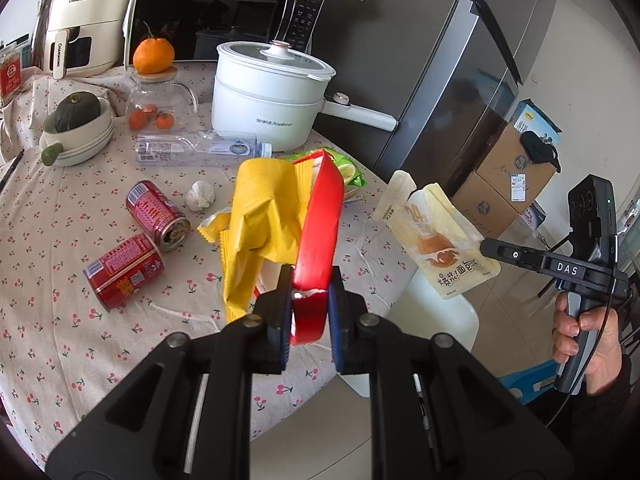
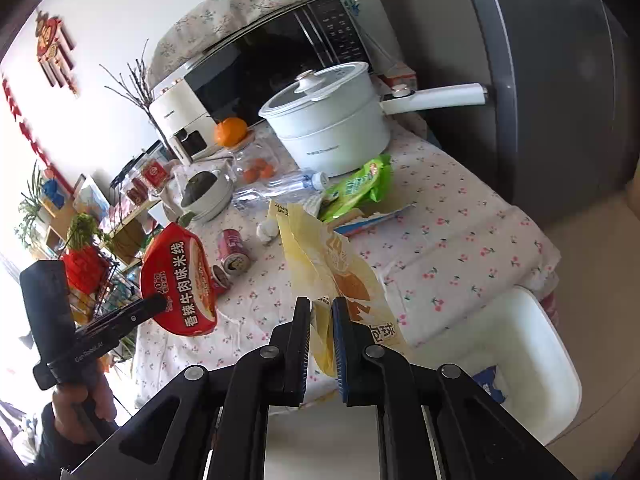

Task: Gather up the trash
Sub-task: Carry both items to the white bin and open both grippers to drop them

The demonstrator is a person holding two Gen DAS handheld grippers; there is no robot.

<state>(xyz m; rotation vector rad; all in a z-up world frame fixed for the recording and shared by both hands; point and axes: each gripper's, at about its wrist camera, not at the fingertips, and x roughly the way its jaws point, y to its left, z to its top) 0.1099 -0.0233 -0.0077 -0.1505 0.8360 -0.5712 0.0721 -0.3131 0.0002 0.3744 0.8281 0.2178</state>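
Left gripper point(image 1: 308, 300) fingers point(image 1: 280, 312) pinching the red-and-yellow rice-noodle wrapper point(image 1: 316, 232); right gripper point(image 2: 321, 344) fingers point(image 2: 302, 344) clamped on the pale bread bag point(image 2: 340, 272). Both pieces held clear above the bench point(image 1: 60, 320), so mid-carry, judging by the lift. Next: haul to a bin, none in view; white stool point(image 2: 532, 360) just beside the bench edge. Left on the cloth: two red cans point(image 1: 158, 216), plastic bottle point(image 1: 200, 148), green packet point(image 2: 360, 188), crumpled tissue point(image 1: 200, 196). Electric pot point(image 1: 268, 100) and fridge point(image 1: 480, 80) crowding the far side
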